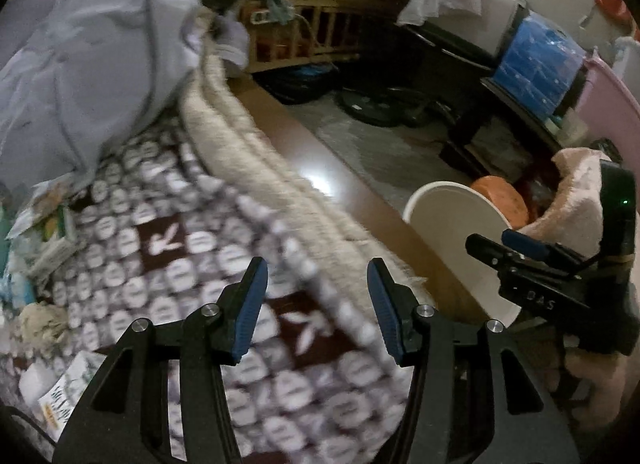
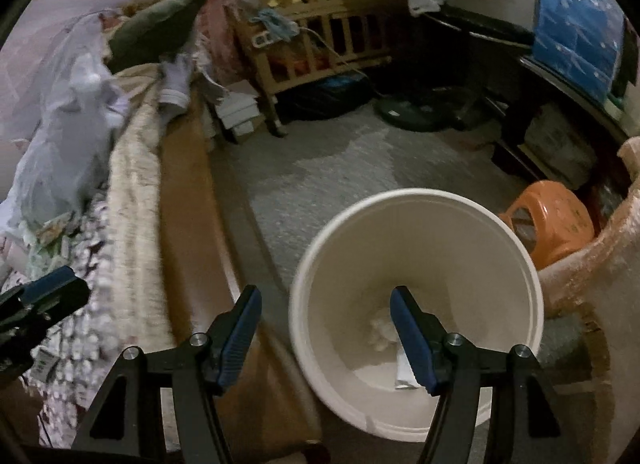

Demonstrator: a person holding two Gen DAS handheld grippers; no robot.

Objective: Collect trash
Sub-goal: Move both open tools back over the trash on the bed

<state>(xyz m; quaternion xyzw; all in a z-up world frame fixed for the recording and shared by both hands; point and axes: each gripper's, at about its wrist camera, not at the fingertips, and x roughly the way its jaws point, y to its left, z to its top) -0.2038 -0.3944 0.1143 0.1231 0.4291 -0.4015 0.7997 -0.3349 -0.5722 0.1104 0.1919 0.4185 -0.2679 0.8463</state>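
Some trash already lies in the white bucket: a crumpled tissue. More wrappers wait on the bed. Left gripper and right gripper are both half open, holding nothing.

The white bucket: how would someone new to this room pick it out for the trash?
Start at the bed with the brown-and-white patterned blanket, then drop past its brown wooden side rail to the grey carpet. There stands the round white plastic bucket, crumpled white paper already inside. Beside it, the orange plastic stool is smaller and has cut-out sides.
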